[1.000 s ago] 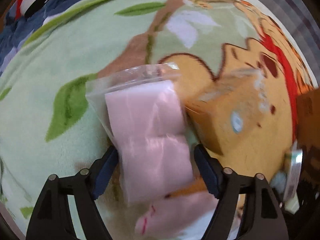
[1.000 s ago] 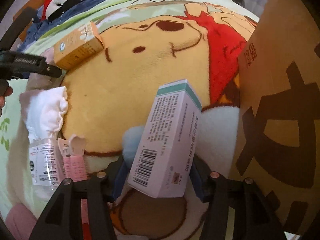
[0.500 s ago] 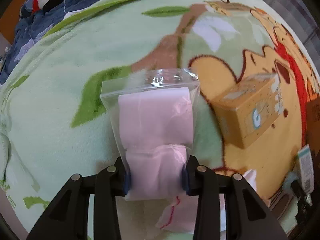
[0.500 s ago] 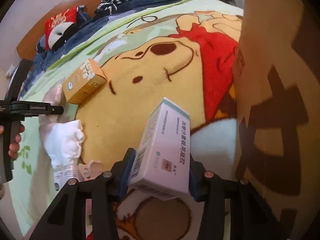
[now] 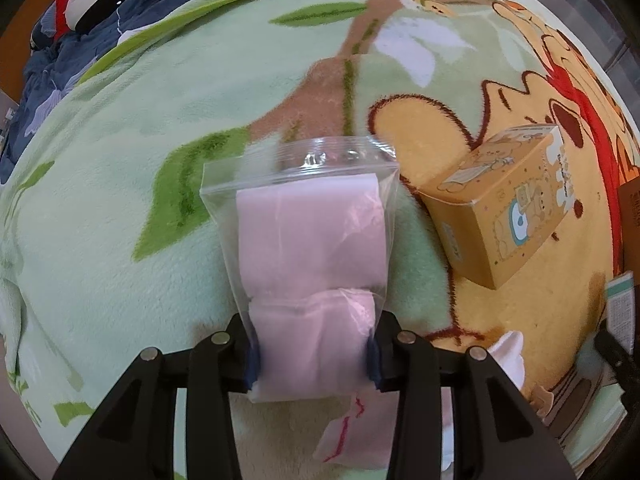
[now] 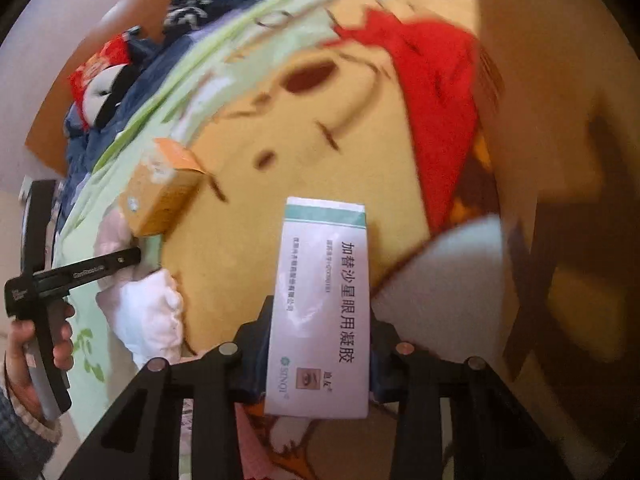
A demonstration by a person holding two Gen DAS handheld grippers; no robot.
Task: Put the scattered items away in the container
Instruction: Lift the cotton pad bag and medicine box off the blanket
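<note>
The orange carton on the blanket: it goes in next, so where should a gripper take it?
Judging from the left wrist view, come from above and close across the two long side faces of the orange carton. It lies on its side, unobstructed, on the blanket.

Two claws are in play, the left claw point(image 5: 314, 354) and the right claw point(image 6: 320, 354), and each carries one thing: one clear zip bag point(image 5: 308, 248) of pink folded material, and one white medicine carton point(image 6: 320, 312). On the bed's blanket point(image 5: 100, 220) I count one orange carton point(image 5: 504, 208), one white cloth bundle point(image 6: 148, 316), and one brown cardboard box point(image 6: 560, 160).
</note>
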